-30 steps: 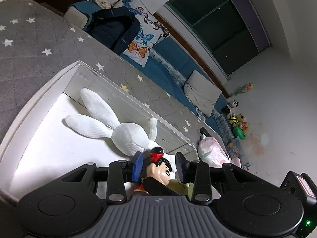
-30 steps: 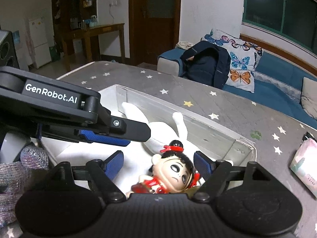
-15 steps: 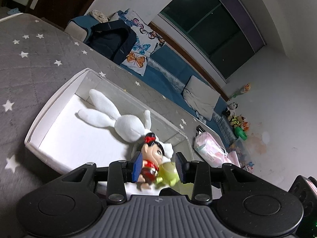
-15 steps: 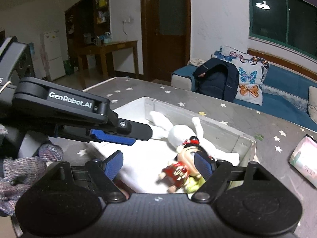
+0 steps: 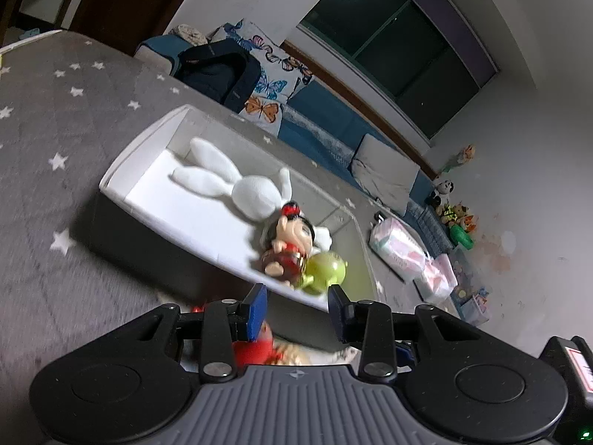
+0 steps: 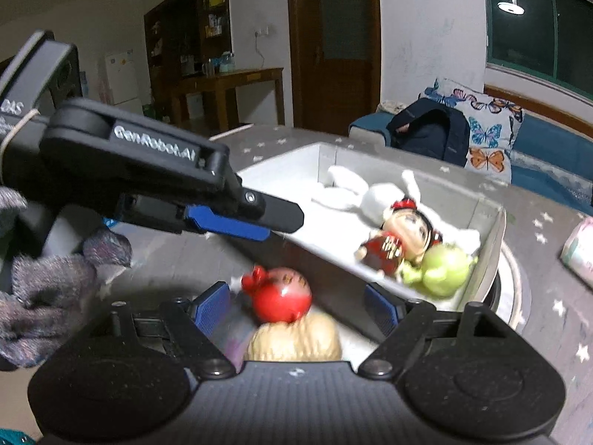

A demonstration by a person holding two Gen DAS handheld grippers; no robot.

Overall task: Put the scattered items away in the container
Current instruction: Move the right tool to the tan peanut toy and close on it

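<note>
The doll (image 5: 291, 239) I was pinching a second ago now lies in the white box's (image 5: 141, 144) near right corner, against the green toy (image 5: 326, 267) and white rabbit (image 5: 252, 194). My left gripper (image 5: 294, 306) has pulled back, spread and empty; my right gripper (image 6: 296, 306), also spread, frames the red toy (image 6: 281, 293) outside the box's near edge, probably next.

The room is dim, lit by one ceiling lamp that shows as a bright reflected spot in the dark window (image 5: 400, 40). The white box (image 5: 122, 170) is the brightest surface, near blown out on its floor, and it casts a soft shadow on the grey star cloth (image 5: 55, 118). Both fisheye views bend straight lines hard toward the edges, and the corners go black. Motion blur smears the cloth at the left view's lower left, and the red toy (image 6: 281, 293) and beige toy (image 6: 296, 337) in the right view
</note>
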